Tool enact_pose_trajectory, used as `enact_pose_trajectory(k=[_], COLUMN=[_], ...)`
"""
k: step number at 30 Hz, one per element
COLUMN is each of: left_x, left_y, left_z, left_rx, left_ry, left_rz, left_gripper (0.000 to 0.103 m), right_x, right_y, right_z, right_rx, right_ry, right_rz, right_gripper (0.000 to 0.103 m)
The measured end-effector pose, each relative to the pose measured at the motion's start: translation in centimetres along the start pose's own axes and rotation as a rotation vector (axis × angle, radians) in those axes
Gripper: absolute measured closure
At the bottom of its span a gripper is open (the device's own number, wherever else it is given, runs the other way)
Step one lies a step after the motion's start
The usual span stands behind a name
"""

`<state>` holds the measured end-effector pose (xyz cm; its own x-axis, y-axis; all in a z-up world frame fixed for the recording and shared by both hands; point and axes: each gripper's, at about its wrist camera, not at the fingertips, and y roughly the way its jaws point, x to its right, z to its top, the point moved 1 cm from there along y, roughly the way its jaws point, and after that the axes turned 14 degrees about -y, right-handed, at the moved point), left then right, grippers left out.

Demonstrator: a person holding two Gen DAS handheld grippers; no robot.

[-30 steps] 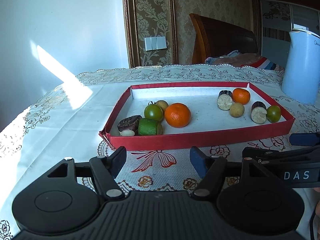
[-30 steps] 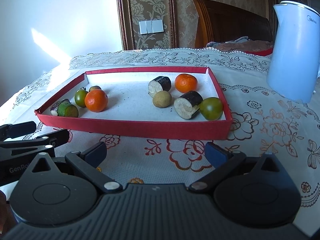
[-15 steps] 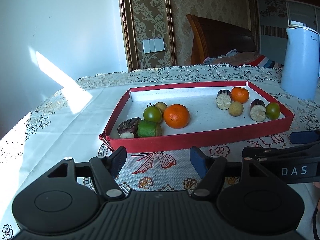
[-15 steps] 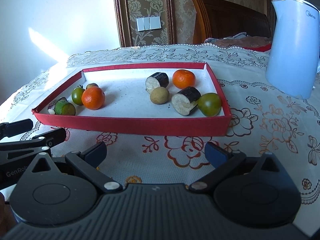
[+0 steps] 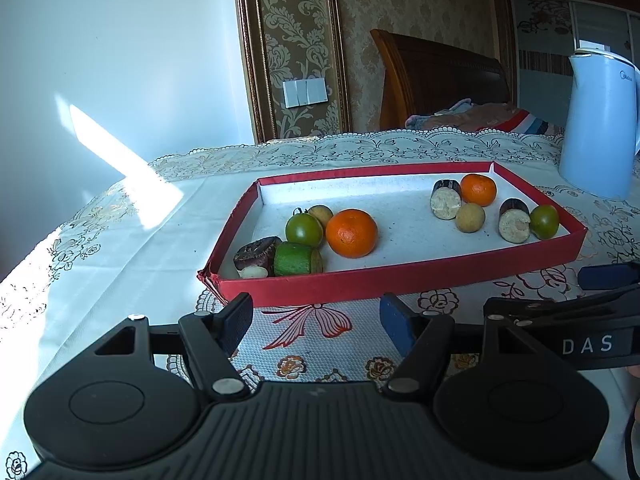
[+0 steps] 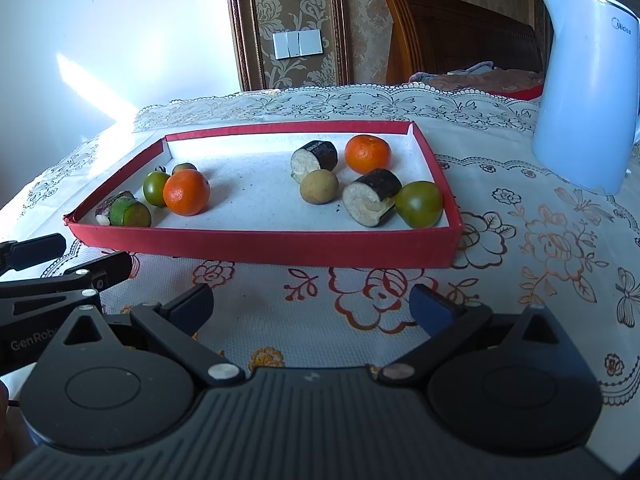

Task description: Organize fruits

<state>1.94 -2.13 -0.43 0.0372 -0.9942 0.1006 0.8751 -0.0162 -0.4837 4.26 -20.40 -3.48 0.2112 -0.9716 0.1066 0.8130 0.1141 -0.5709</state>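
A red tray holds two groups of fruit. On its left lie an orange, a green tomato, a small tan fruit, a green cut piece and a dark purple piece. On its right lie a smaller orange, a tan round fruit, two dark-skinned cut pieces and a green tomato. My left gripper and right gripper are open and empty, in front of the tray.
A pale blue kettle stands on the table right of the tray. A floral lace cloth covers the table. A wooden headboard and a wall are behind. Each gripper's side shows in the other's view.
Both grippers have drawn back slightly from the tray and tilted, so it looks a little farther. The fruit has not moved.
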Motion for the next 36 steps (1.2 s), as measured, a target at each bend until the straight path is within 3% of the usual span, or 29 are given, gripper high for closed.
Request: enact_pose_trajectory(k=[36], left_x=[0.07], left_y=[0.02], left_z=[-0.15], left_rx=[-0.002], left_ry=[0.013], left_rz=[-0.012], left_gripper=[0.033], right_x=[-0.15], right_y=[-0.08], right_z=[-0.26], right_rx=[-0.018], right_ry=[-0.016], right_rz=[-0.008], right_gripper=[0.000])
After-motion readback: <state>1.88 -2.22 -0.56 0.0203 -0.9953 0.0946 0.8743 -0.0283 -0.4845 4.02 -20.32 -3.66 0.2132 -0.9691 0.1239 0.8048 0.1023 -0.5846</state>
